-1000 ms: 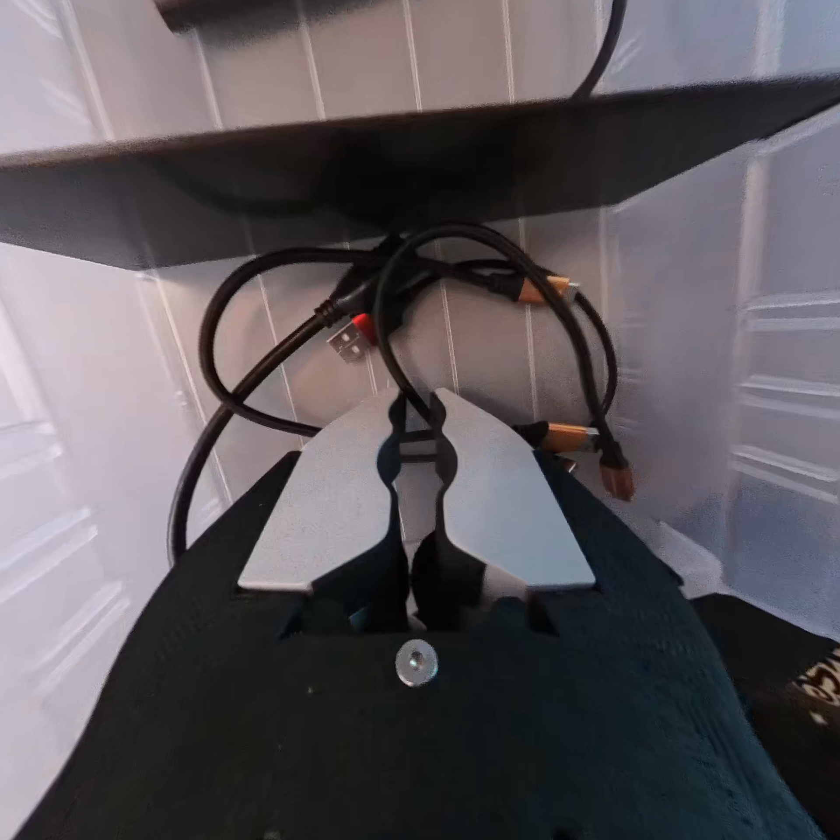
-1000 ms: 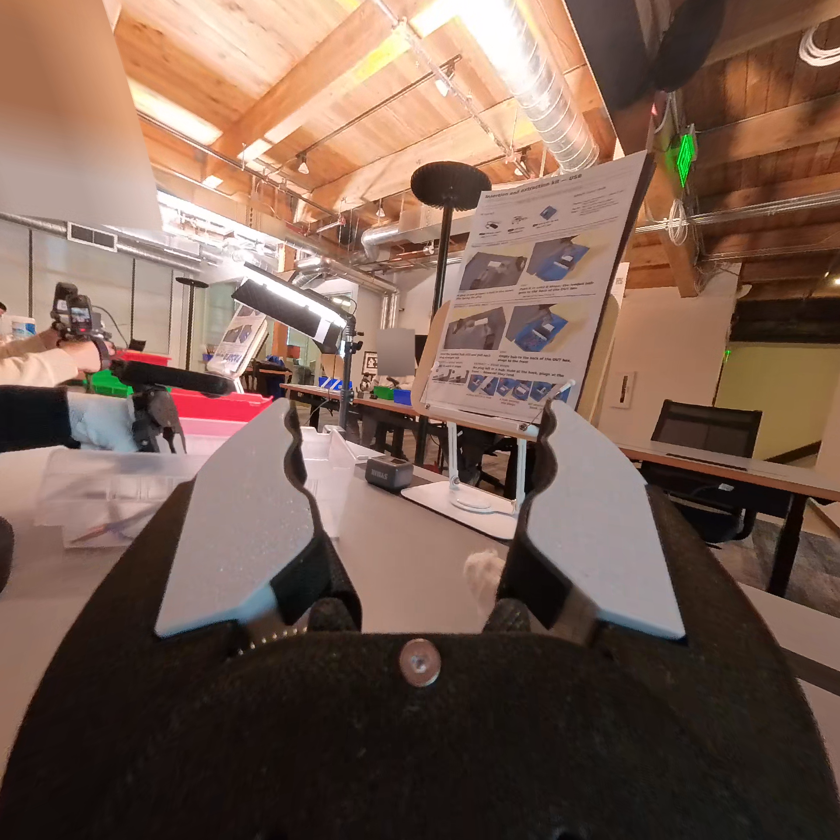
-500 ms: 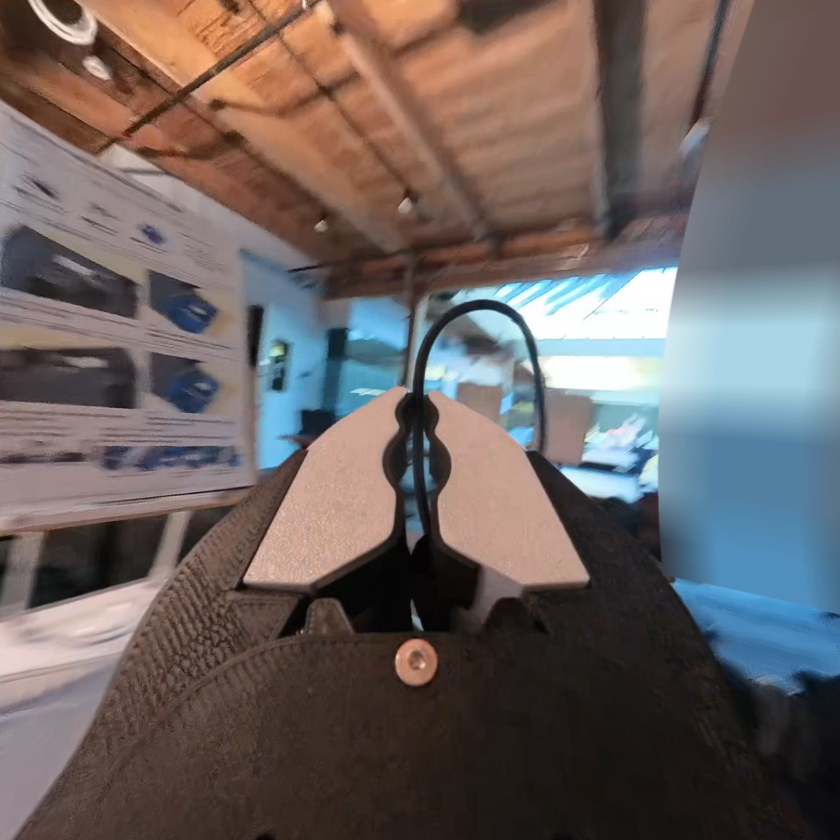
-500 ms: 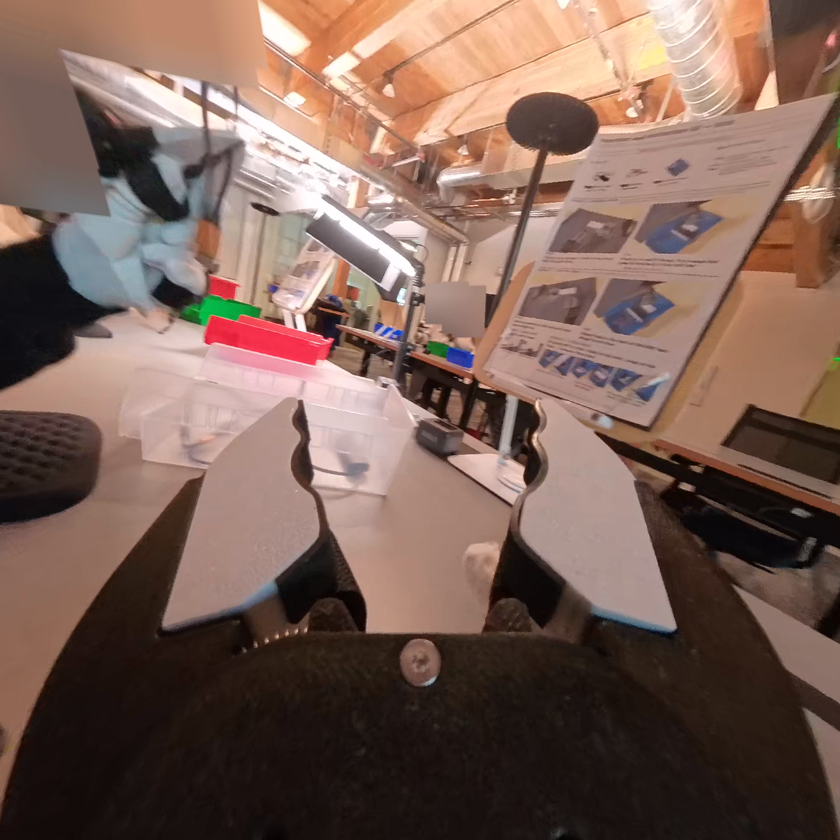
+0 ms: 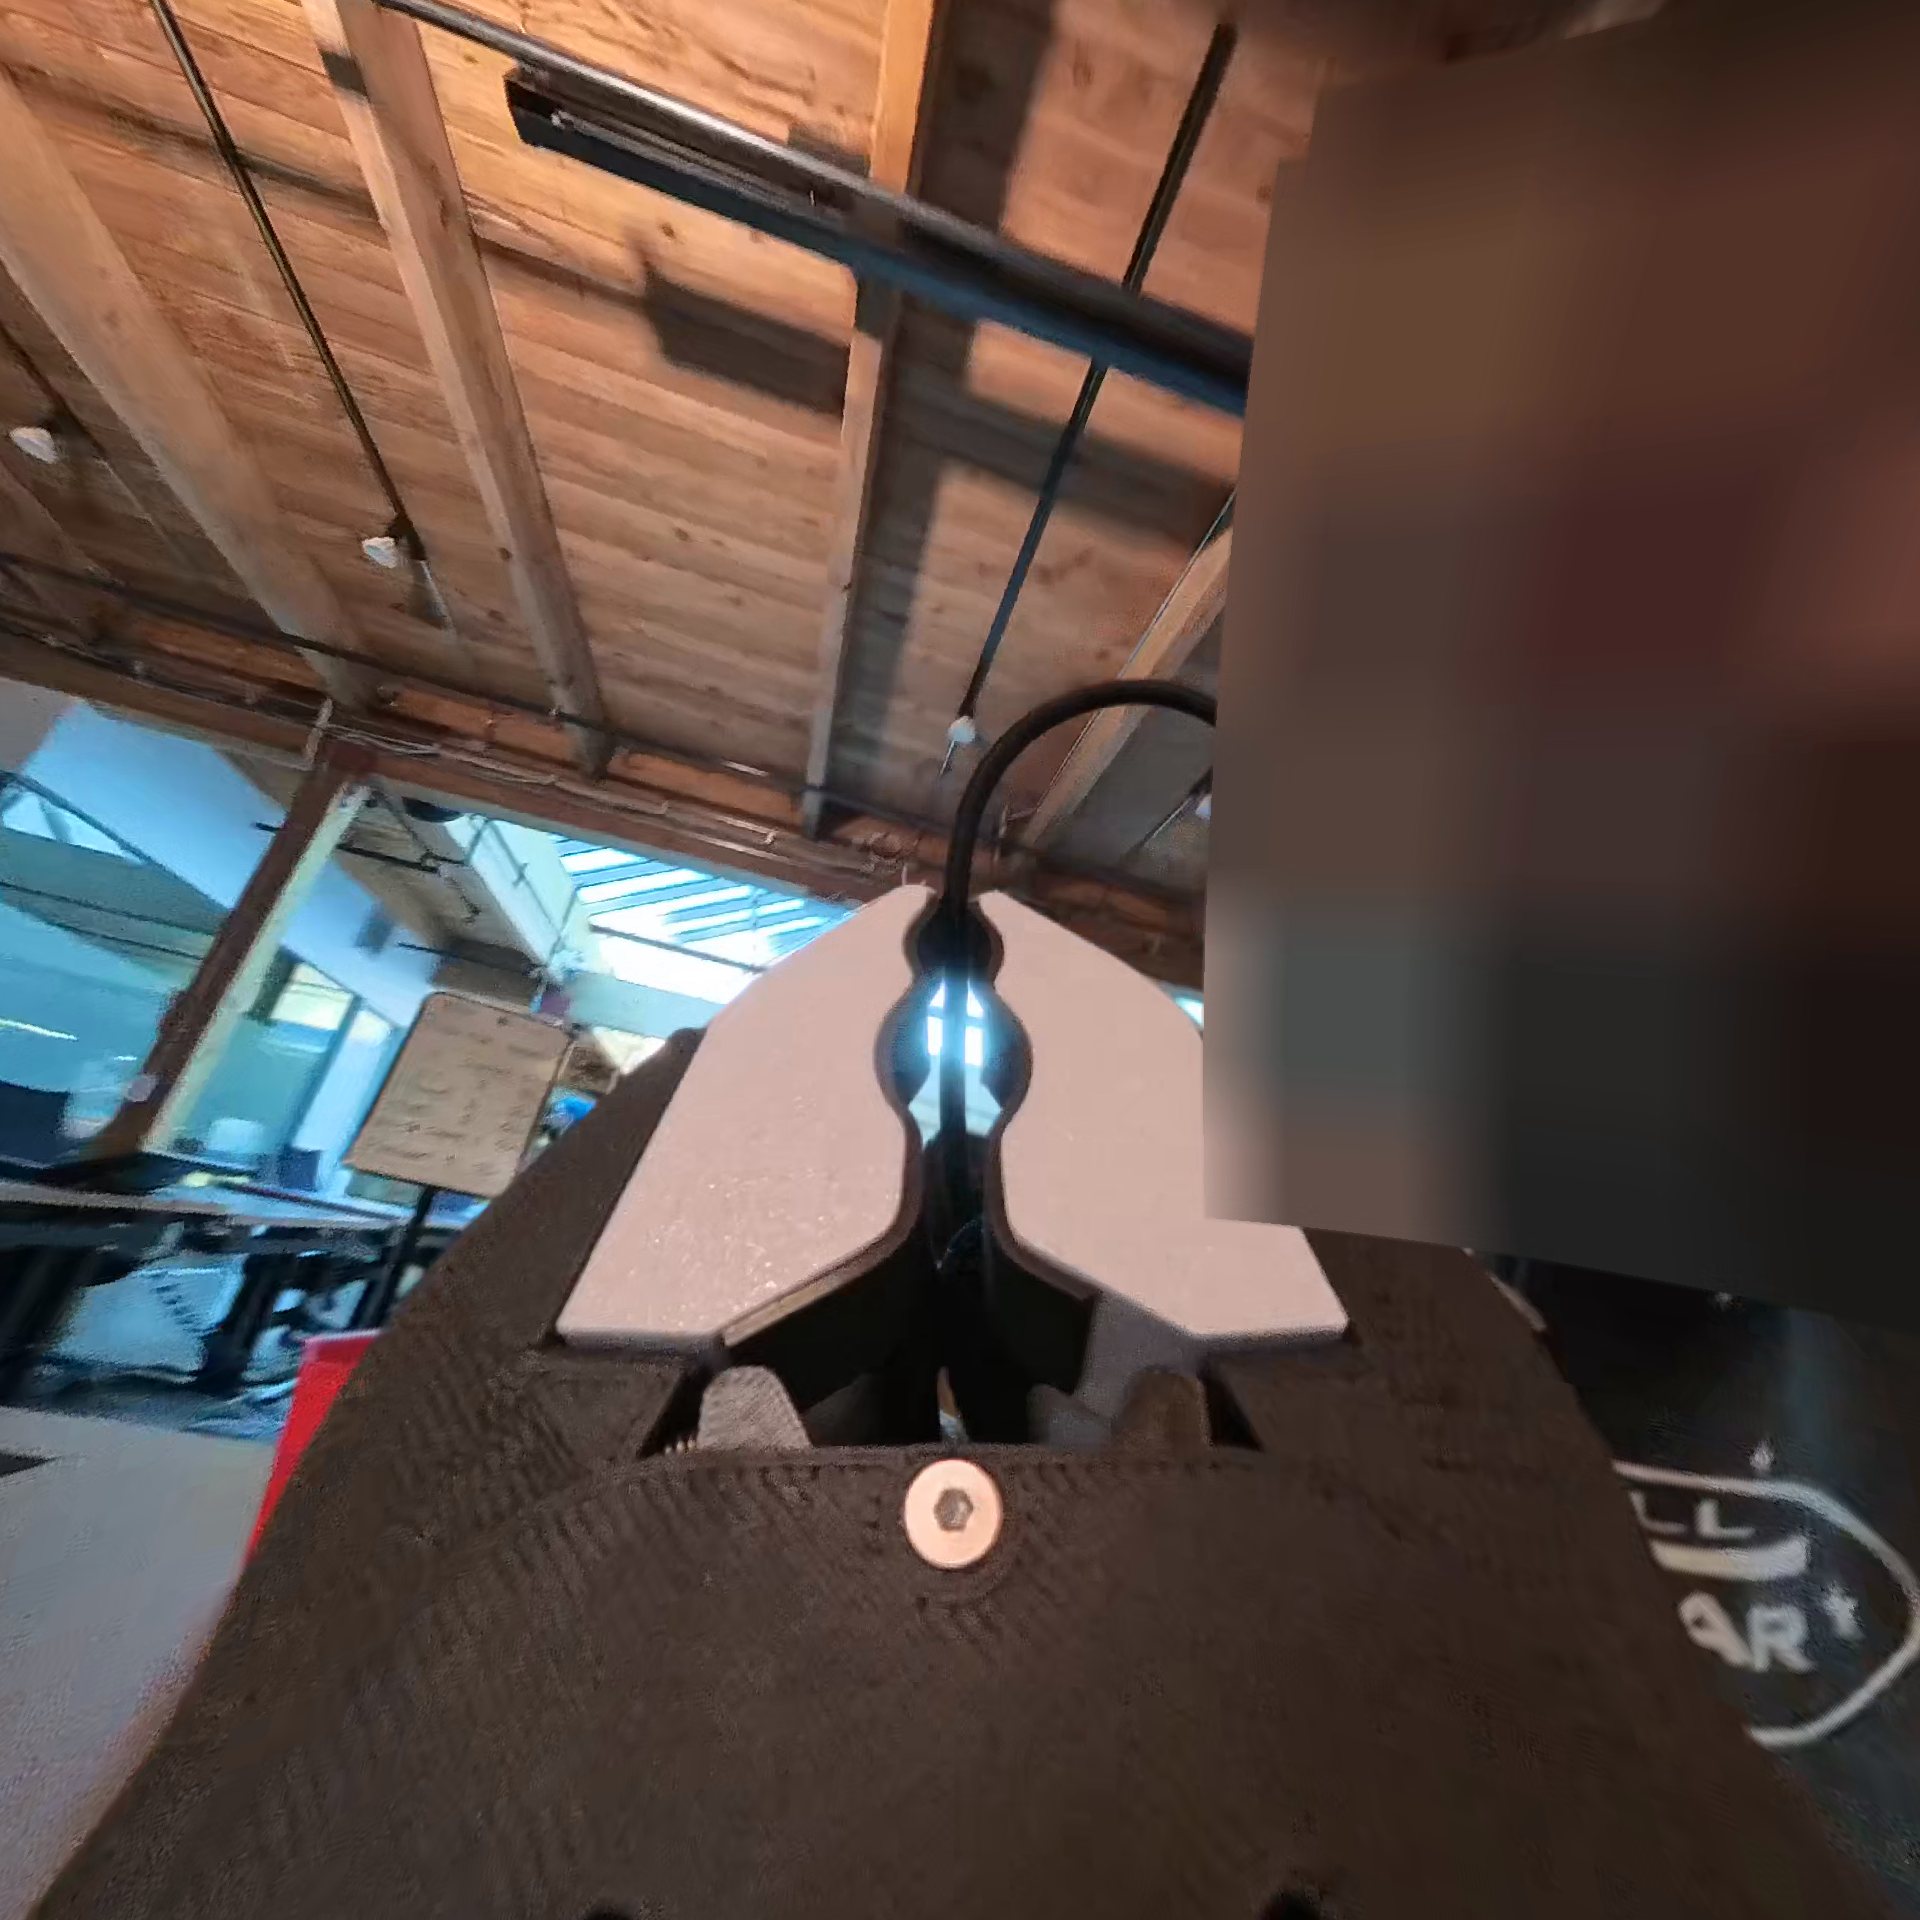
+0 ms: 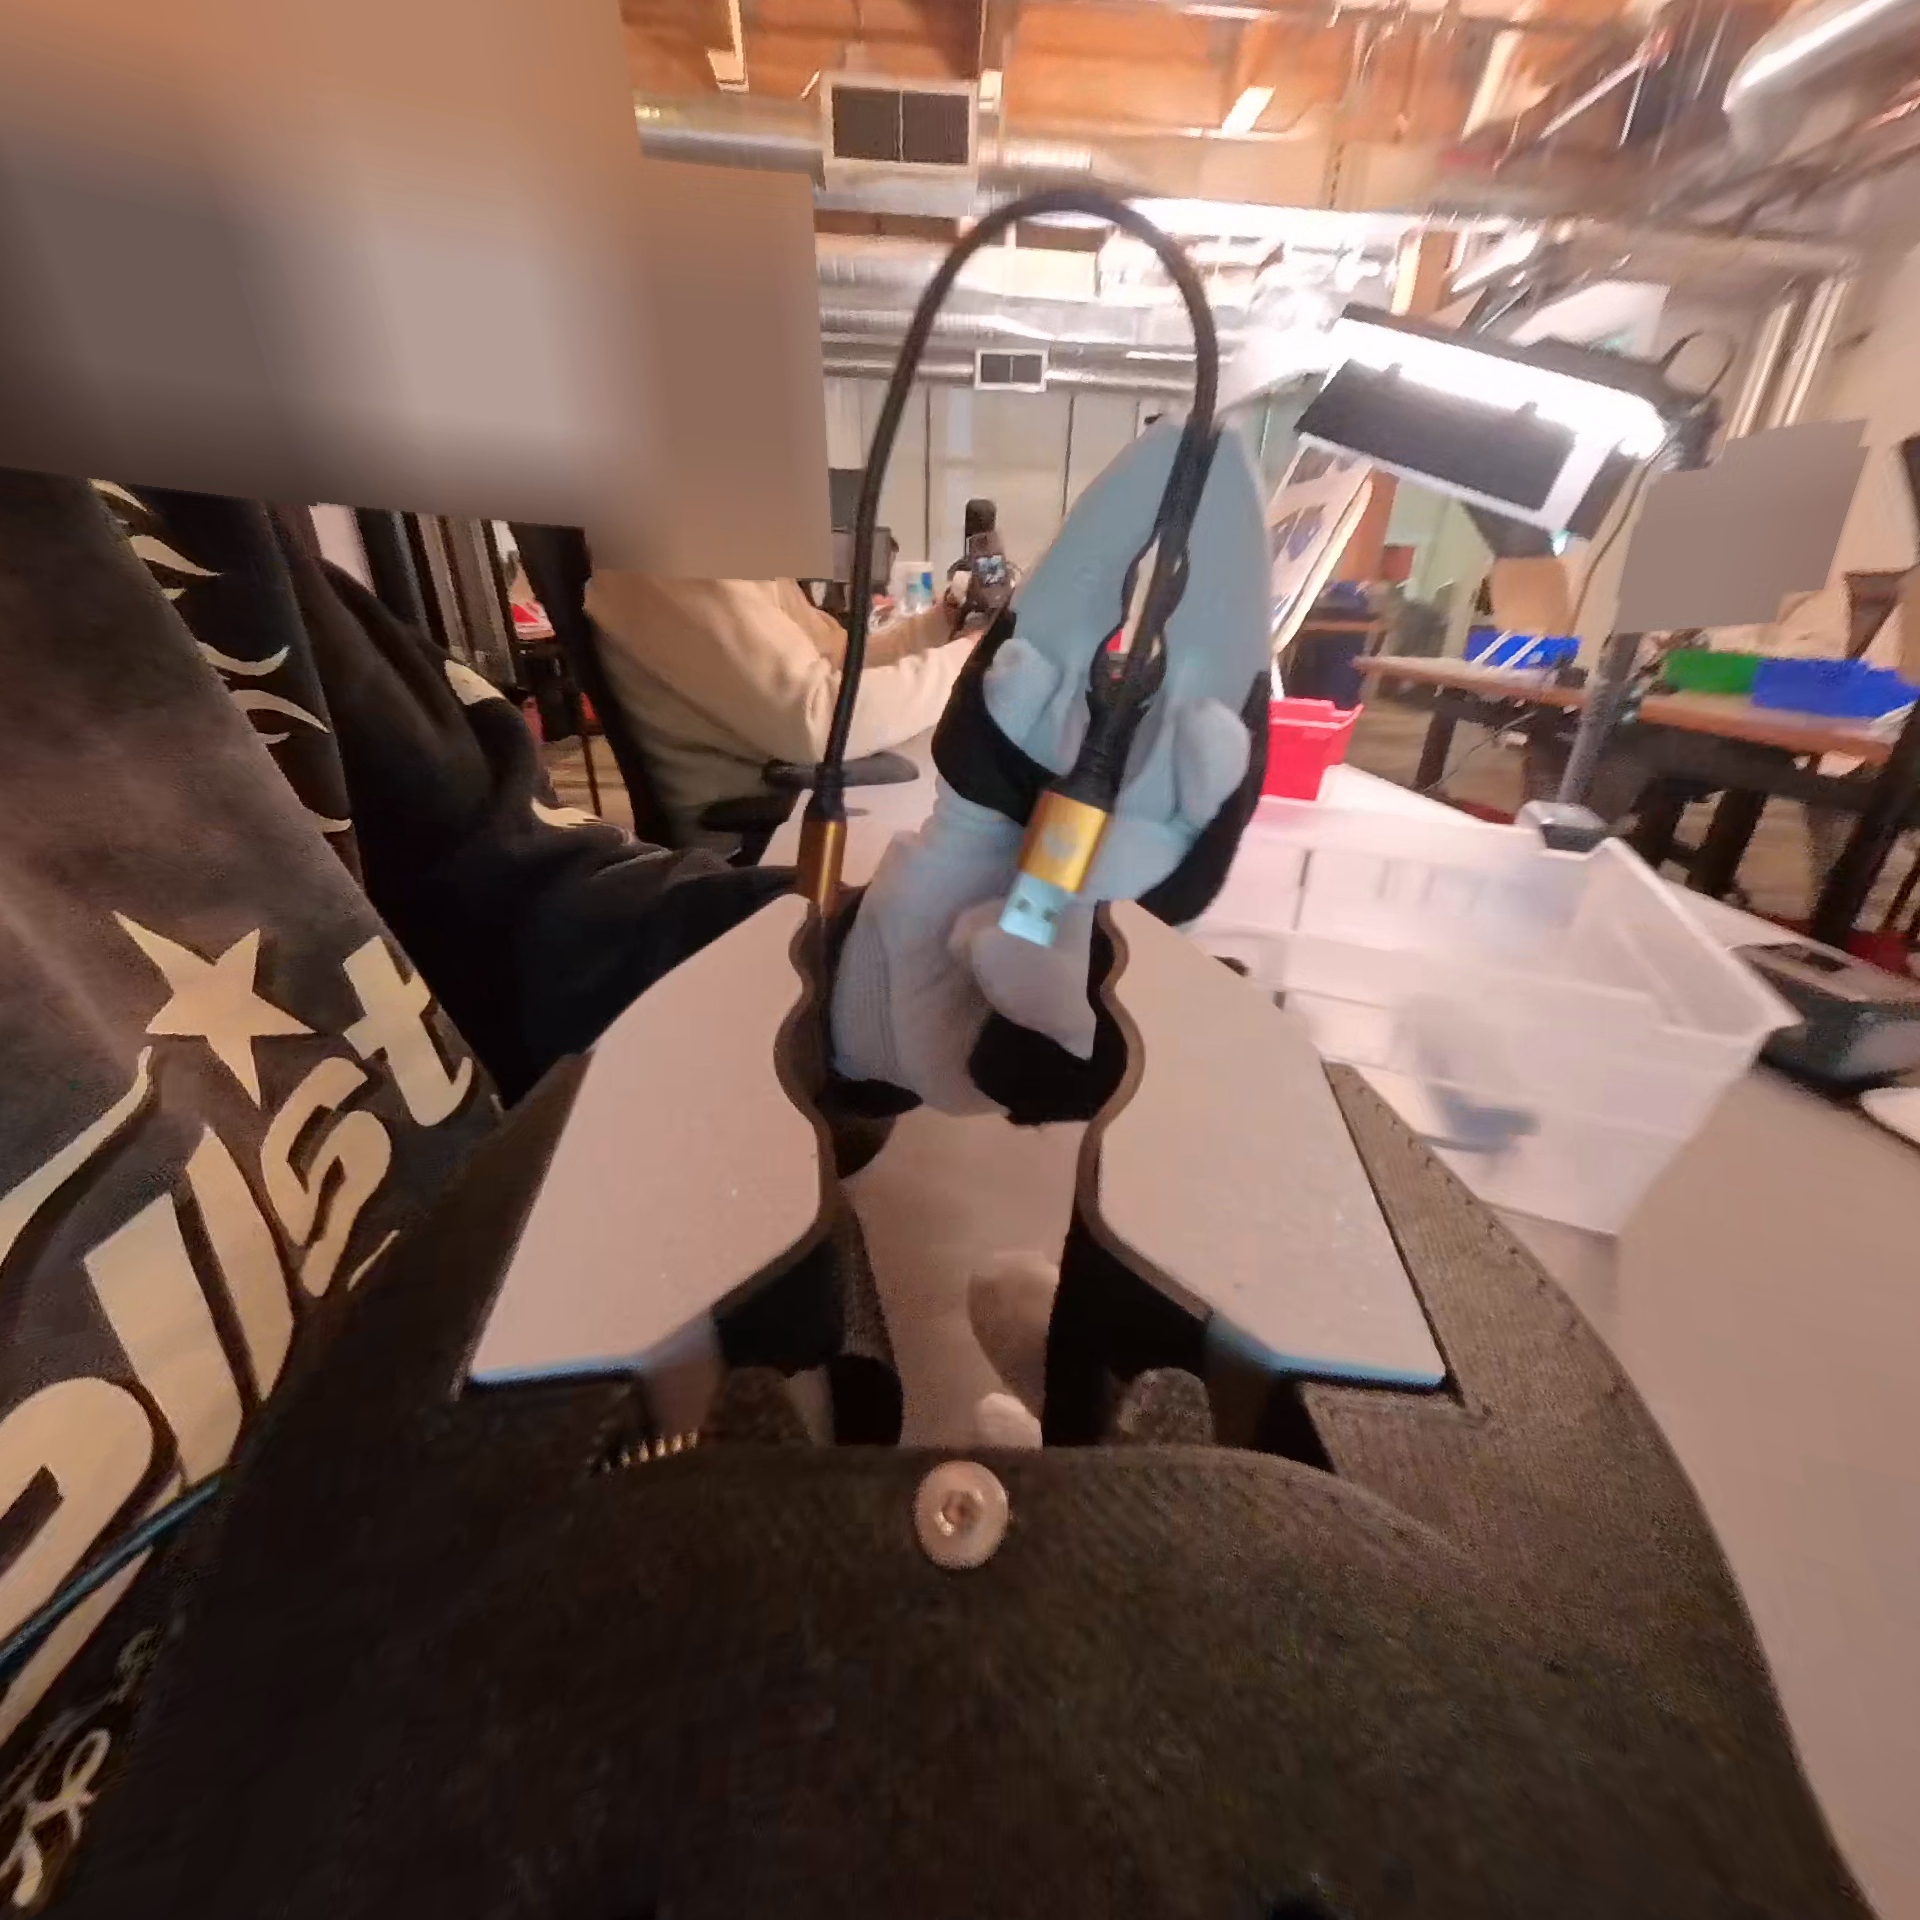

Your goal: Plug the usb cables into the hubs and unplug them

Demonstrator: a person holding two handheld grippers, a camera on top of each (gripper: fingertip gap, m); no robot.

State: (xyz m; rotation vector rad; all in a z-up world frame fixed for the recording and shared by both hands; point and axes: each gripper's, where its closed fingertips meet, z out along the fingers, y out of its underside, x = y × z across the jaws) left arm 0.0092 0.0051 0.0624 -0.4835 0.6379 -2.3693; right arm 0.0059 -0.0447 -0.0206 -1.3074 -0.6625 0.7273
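USB cable (image 6: pixel 1039 260): black braided cord, pinched between the closed fingers of the left hand-held gripper (image 5: pixel 951 914), held aloft well above the bench (image 6: pixel 1714 1403). In the left wrist view the cord runs up between the two grey fingers (image 5: pixel 769 1143), leaves at the tips and arcs to the right until a blurred patch cuts it off, with a wooden ceiling (image 5: pixel 623 364) behind.

Entries, right wrist view, left to right:
- Person's dark printed garment (image 6: pixel 208 935), at the left edge.
- Cable's far end, with a gold-collared plug (image 6: pixel 821 852), hanging just above the left fingertip of the right hand-held gripper (image 6: pixel 956 914); contact cannot be told.
- Right hand-held gripper: jaws parted wide, nothing between them.
- Left hand-held gripper seen from the front, pale fingers shut on the cord; a gold-sleeved USB-A plug (image 6: pixel 1049 873) hangs below it, metal tip pointing down toward the gap between the right gripper's fingers.
- Clear plastic bin (image 6: pixel 1558 997), on the bench at right.
- Red bin (image 6: pixel 1309 738), beyond it.
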